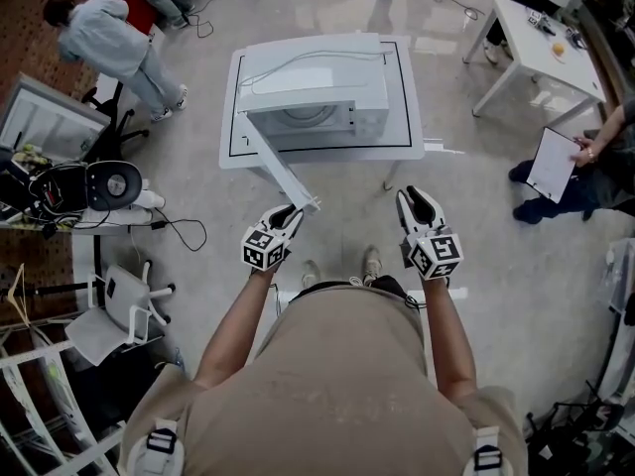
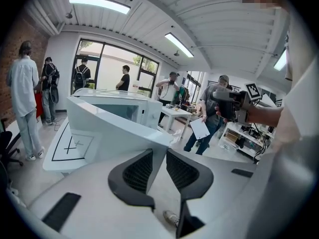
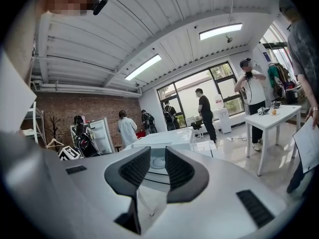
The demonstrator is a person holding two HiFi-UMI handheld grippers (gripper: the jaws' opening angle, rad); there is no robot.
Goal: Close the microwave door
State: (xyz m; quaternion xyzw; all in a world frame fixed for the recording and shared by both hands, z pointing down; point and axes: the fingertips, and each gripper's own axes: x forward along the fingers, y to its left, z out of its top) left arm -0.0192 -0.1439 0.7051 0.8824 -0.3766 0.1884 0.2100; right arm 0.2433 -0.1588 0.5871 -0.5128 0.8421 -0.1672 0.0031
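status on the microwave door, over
Left gripper open, at free edge of microwave door. Right gripper open, empty. Door swung wide, not yet closed. Nothing seen in its swing path.

Shared lab space: brick wall (image 3: 99,108), ceiling strip lights (image 3: 142,67), white worktable (image 1: 536,46), several bystanders (image 1: 114,38)

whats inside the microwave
Through the open door, a round turntable shows on the floor of the microwave. Nothing is visible on it. The microwave's top hides the rest of the cavity.
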